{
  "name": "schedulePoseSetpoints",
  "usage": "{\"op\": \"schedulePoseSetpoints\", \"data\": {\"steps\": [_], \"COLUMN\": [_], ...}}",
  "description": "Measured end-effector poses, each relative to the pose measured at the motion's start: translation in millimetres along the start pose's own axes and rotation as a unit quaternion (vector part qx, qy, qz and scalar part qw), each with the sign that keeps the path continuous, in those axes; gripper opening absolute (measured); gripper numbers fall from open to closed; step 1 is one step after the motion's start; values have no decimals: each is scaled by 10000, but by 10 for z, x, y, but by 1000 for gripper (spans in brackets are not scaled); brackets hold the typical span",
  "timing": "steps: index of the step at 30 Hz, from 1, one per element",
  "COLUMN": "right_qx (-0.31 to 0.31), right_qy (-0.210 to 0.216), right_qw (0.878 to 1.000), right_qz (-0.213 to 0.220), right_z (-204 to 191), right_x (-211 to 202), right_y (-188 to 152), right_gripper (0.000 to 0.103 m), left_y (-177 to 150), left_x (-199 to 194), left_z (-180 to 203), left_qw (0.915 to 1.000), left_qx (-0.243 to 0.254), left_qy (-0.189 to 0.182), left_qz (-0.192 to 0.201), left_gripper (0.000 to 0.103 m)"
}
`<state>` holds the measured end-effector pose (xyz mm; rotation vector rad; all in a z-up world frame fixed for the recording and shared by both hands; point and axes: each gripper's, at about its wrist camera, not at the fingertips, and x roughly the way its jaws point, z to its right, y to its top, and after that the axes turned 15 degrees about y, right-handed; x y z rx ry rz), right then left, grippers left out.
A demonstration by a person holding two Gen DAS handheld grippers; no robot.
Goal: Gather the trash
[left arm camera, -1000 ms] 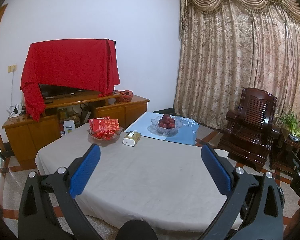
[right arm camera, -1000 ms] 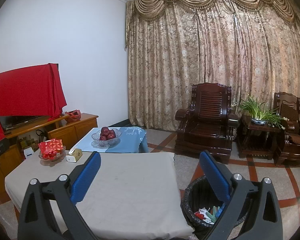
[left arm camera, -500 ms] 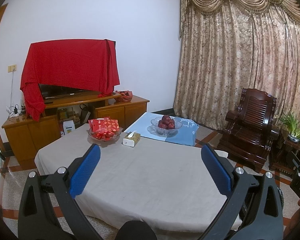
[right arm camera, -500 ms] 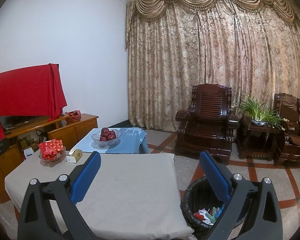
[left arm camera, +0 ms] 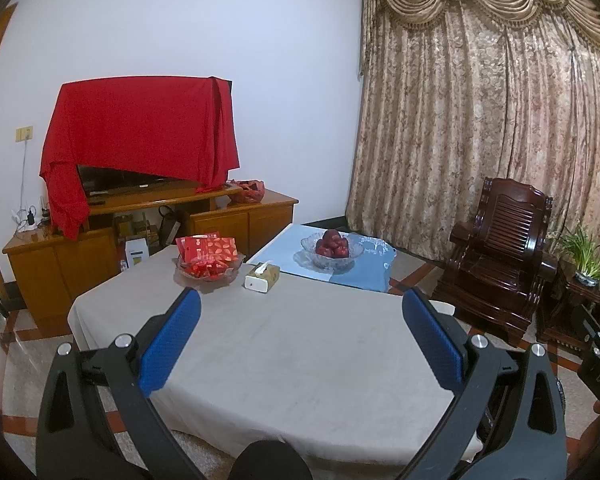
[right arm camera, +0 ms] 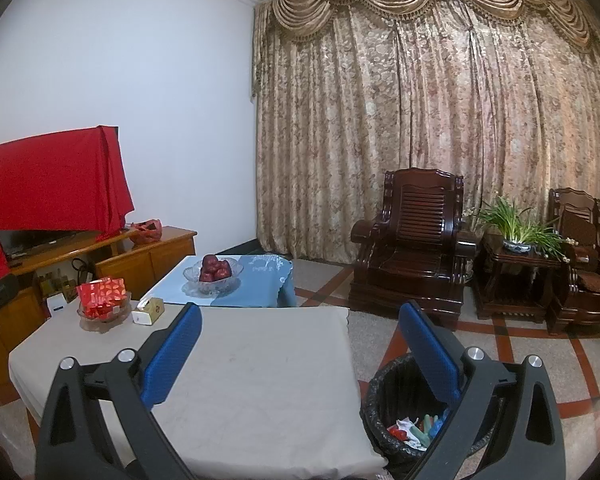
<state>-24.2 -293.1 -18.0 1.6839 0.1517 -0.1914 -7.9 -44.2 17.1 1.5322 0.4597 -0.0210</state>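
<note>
Left wrist view: left gripper [left arm camera: 300,316] w/ fingers spread wide, empty, over grey-clothed worktop [left arm camera: 300,360] at frame centre.

Right wrist view: right gripper [right arm camera: 299,320] also released, nothing held. Black bin [right arm camera: 404,400] lower right beside worktop, trash [right arm camera: 414,430] inside.

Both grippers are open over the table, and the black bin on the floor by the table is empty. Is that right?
Not quite. The bin is not empty: the right wrist view shows trash lying in it. The rest holds: the left gripper and right gripper are both open over the table.
</note>
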Motion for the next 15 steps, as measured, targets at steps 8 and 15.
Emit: {"op": "schedulePoseSetpoints", "data": {"steps": [8, 15], "right_qx": [6, 19], "right_qy": [1, 7], "right_qw": [10000, 10000], "right_qz": [-21, -22], "right_z": [20, 39], "right_x": [11, 14], "right_y": [39, 48], "right_gripper": [97, 97], "left_y": [-8, -42], "left_x": [-59, -119], "left_z": [56, 139], "left_qw": [10000, 9999], "left_qx": [-5, -35], "left_qy": [-6, -31], "left_qz": [-35, -92], "left_gripper": [98, 98]}}
